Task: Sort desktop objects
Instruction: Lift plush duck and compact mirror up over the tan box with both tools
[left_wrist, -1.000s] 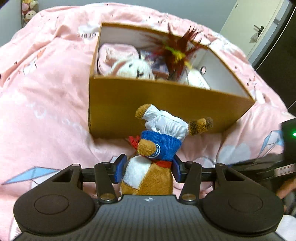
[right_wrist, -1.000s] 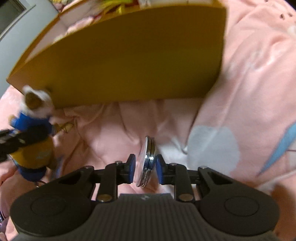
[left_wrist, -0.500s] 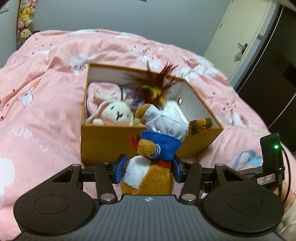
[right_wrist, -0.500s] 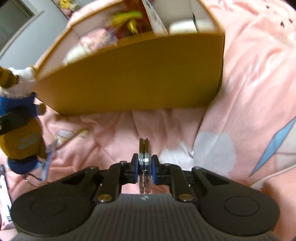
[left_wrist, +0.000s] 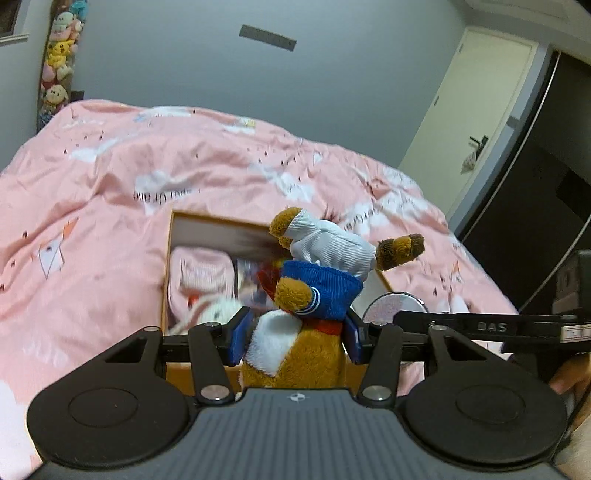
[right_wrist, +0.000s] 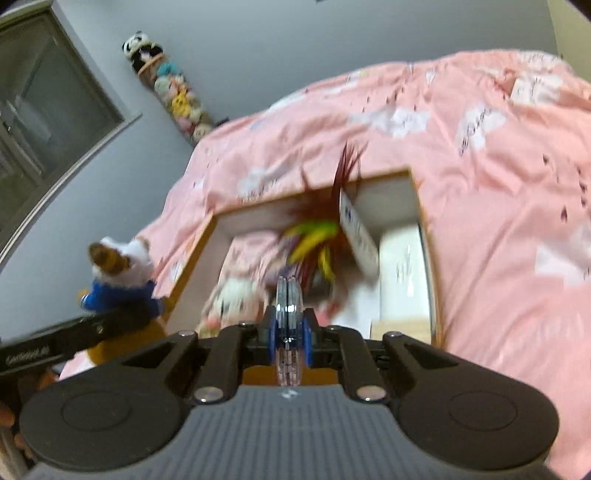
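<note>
Fingers (left_wrist: 240, 334) above box (right_wrist: 195, 258) (feathers (right_wrist: 314, 229) inside).

dim indoor light | motion blur (right view worst) | fisheye-bent edges

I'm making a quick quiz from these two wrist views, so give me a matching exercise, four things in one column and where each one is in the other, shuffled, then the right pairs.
Things:
1. plush bear
2. round compact mirror
3. feather toy
4. hanging stack of plush toys

Places:
A. against the grey wall
B. standing up out of the cardboard box
C. clamped in the right tool
D. clamped in the left tool

Pairs: 1-D, 2-C, 3-B, 4-A
</note>
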